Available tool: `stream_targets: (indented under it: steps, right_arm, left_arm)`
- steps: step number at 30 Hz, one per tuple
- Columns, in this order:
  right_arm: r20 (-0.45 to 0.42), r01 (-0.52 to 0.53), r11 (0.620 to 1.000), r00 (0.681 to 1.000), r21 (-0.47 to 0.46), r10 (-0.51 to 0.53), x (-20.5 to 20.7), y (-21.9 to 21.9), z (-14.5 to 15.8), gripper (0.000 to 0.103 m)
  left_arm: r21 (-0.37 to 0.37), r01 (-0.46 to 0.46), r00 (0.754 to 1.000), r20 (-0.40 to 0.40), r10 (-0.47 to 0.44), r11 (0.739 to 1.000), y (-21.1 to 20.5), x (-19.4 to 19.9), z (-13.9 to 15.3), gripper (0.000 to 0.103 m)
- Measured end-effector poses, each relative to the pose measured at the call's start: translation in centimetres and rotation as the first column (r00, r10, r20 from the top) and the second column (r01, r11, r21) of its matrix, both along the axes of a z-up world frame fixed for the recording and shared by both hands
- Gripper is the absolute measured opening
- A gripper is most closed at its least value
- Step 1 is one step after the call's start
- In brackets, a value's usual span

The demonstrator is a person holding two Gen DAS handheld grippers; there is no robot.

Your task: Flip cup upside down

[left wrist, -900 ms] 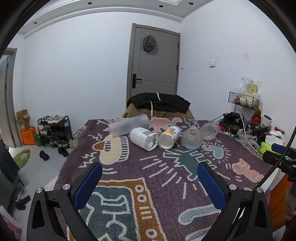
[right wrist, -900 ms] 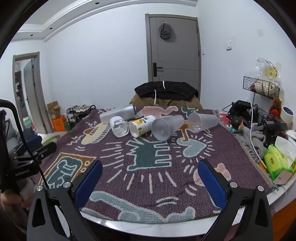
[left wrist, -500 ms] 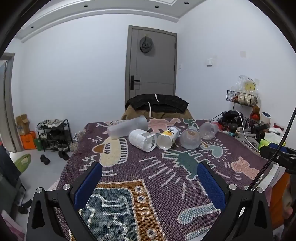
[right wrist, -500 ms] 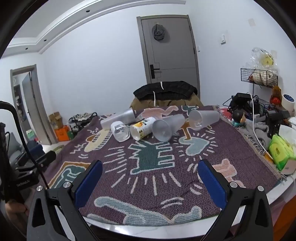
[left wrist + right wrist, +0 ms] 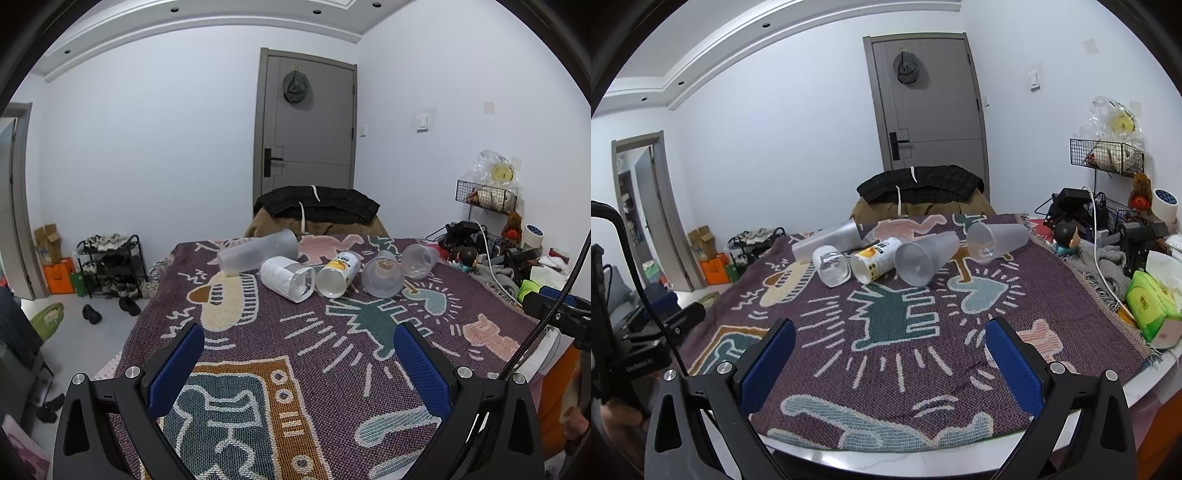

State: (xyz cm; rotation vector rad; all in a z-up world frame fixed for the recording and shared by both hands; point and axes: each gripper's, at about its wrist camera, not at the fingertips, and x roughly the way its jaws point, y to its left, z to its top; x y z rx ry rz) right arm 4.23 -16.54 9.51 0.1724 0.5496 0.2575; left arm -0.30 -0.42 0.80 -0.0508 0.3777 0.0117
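Observation:
Several cups lie on their sides in a row across the far half of a patterned rug on the table. From the left: a tall frosted cup (image 5: 256, 252) (image 5: 827, 240), a white-wrapped clear cup (image 5: 288, 277) (image 5: 831, 266), a yellow-and-white printed cup (image 5: 338, 273) (image 5: 877, 259), a frosted cup (image 5: 382, 273) (image 5: 925, 259) and a clear cup (image 5: 419, 260) (image 5: 997, 240). My left gripper (image 5: 298, 363) is open and empty, well short of the cups. My right gripper (image 5: 890, 360) is open and empty near the table's front edge.
The rug (image 5: 886, 347) covers the table. A green tissue pack (image 5: 1150, 304), cables, a figurine (image 5: 1065, 236) and a wire rack (image 5: 1108, 155) crowd the right side. A chair draped with dark clothing (image 5: 317, 206) stands behind the table. A shoe rack (image 5: 109, 266) stands on the left floor.
Both views have drifted slightly: the cups sit a little lower and closer in the right view. The cups have not moved, and both grippers stay open.

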Motion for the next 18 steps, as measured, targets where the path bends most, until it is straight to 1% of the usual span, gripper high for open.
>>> stream_targets:
  steps: [11, 18]
  right_arm:
    - [0.003, -0.005, 1.000, 1.000, 0.009, 0.005, -0.05, 0.18, 0.26, 0.103]
    - [-0.002, 0.011, 1.000, 1.000, 0.024, -0.011, 0.06, 0.32, 0.18, 0.103]
  left_arm:
    - [0.000, 0.004, 1.000, 0.002, -0.004, 1.000, -0.15, -0.10, 0.01, 0.103]
    - [-0.005, 0.005, 1.000, 0.002, -0.005, 1.000, -0.09, -0.17, 0.04, 0.103]
